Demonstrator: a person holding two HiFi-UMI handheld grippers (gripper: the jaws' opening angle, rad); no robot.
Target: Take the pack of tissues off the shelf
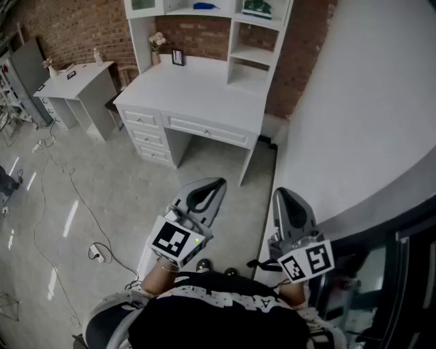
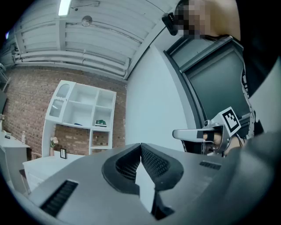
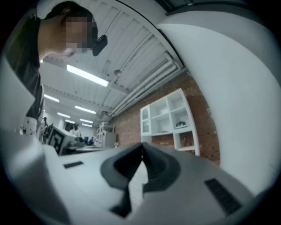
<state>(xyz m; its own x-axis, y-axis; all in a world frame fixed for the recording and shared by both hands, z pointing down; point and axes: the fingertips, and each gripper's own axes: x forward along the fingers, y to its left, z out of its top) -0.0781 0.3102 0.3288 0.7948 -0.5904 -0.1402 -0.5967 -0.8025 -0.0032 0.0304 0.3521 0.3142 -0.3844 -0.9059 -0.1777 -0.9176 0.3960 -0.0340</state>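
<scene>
Up on shelf [image 1: 253,53]: pack of tissues [image 1: 257,8], far off
left gripper [image 1: 218,183], right gripper [image 1: 281,193]: fingers clenched, empty, we're nowhere near yet

My grey plastic left gripper [image 1: 216,183] and grey plastic right gripper [image 1: 281,193] carry black-and-white square-patterned cubes. The white wooden desk with shelves [image 1: 197,88] backs a red-brown brick wall [image 1: 82,27]. The green flat pack [image 1: 257,8] lies on its shelf.

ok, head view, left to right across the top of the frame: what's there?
small side table → flowers → picture frame → green pack on the shelf → white wall
</scene>
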